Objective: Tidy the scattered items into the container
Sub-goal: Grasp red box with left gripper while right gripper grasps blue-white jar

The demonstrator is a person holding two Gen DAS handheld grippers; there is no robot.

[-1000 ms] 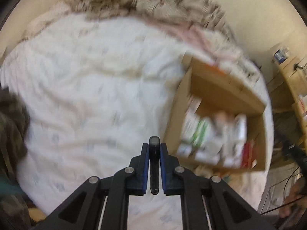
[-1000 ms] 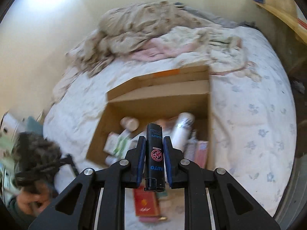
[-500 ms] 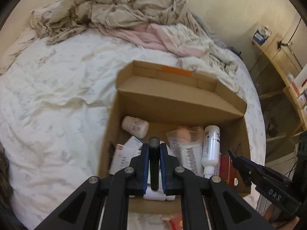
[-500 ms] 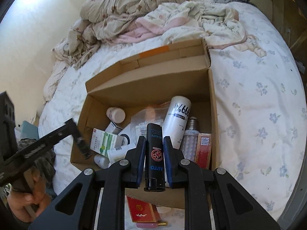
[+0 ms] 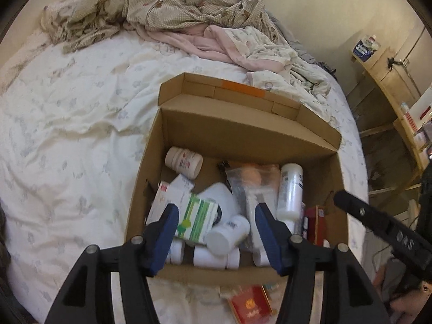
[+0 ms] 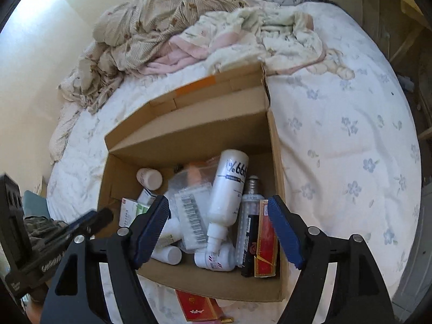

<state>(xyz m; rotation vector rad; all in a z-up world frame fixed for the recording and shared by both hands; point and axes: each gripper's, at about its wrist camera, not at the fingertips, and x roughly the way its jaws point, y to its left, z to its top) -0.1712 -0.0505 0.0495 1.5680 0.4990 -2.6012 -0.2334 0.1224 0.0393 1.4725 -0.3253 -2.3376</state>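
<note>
Both claws, left (image 5: 216, 232) and right (image 6: 218, 228), opening, nothing between pads, above cardboard box (image 6: 189, 124) on bed (image 6: 337, 135).

Left hand-held gripper (image 5: 216, 239) opening, right hand-held gripper (image 6: 218, 233) opening

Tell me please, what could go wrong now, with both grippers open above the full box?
1. The cardboard box is crowded; items piled near the front wall, like the small white bottle, may roll or be knocked by the fingers.
2. The red box lies outside on the bed and could be forgotten.
3. The left gripper and right gripper work close together and may collide.
</note>
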